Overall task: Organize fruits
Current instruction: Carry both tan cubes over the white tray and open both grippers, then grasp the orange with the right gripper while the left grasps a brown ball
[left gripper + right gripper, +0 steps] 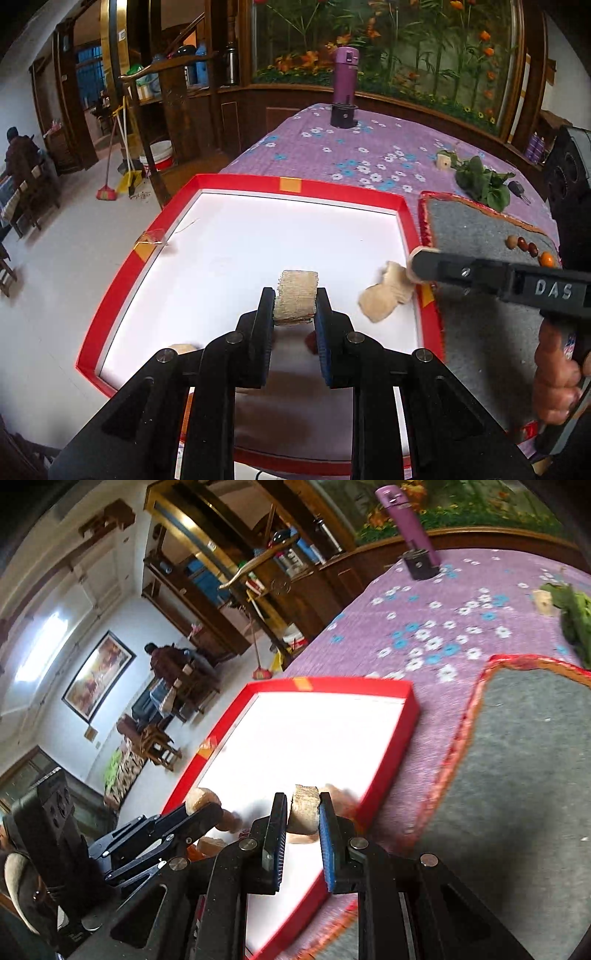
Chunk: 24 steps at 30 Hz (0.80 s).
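**Chunks clamped in both grippers over the red tray**

Left wrist view first. My left hand-held gripper [294, 317] is closed narrow on a pale, fibrous chunk [295, 300], its cut face ridged like a slice of cane or dried fruit; I cannot tell exactly what it is. I hold it above the white floor of the red-rimmed tray [236, 183], clear of the surface, so it can travel without dragging. A loose pale piece [384, 297] lies on the tray near its right rim, and another [181, 348] peeks out beside my left finger, so the tray seems to be the stock I draw from. To the right the grey mat [476, 225] with its red fringe carries a short row of small fruits [528, 248], brown, dark red and orange, side by side. That row suggests, to my eye, where sorted pieces go. My right hand-held gripper [415, 264] reaches across the tray's right edge, gripped by my hand [556, 373].

Right wrist view. Here my right hand-held gripper [303, 814] is pinched tight on a similar pale chunk [304, 806], lifted over the tray's near corner [410, 701]. The picture is smeared, which fits a carry. My left hand-held gripper [201, 805] shows at the lower left with its own piece [202, 797] at the tip. The mat [535, 746] lies just beside the tray on the flowered purple cloth [417, 620] covering the table, so the move is short. I judge each piece needs setting down gently in line; fibrous chunks may crumble if squeezed harder.
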Each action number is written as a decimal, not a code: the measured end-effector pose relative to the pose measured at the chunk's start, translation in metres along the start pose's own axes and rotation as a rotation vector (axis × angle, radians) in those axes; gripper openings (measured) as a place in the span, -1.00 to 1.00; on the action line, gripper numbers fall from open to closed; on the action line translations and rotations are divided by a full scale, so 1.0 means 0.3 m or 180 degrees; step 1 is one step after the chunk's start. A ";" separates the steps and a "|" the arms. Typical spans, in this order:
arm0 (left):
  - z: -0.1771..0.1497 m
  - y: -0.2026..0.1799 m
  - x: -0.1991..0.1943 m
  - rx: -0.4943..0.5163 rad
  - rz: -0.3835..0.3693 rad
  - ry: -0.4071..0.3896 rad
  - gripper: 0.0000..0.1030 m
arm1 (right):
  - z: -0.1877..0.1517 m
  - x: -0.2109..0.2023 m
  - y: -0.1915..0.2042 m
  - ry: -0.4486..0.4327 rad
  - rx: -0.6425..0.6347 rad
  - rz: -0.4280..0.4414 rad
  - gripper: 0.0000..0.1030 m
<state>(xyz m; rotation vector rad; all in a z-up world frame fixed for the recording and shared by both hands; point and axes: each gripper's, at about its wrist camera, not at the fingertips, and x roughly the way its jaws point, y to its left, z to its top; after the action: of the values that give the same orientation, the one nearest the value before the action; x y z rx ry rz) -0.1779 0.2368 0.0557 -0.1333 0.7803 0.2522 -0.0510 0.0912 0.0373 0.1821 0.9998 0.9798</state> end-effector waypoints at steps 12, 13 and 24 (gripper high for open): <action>0.011 0.067 0.049 -0.0107 0.0151 0.0181 -0.61 | 0.044 0.140 0.071 0.0133 -0.0215 -0.0231 -0.69; 0.011 0.069 0.048 -0.0107 0.0175 0.0184 -0.61 | 0.053 0.147 0.073 0.0144 -0.0226 -0.0236 -0.68; 0.033 0.010 -0.008 0.0035 0.0375 0.0026 -0.18 | 0.085 -0.020 -0.094 -0.0268 0.0287 -0.0037 -0.32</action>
<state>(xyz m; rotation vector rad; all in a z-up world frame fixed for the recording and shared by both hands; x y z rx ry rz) -0.1738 0.2414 0.0644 -0.0781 0.7988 0.3591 -0.0151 0.0776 0.0401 0.2898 0.9674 0.9099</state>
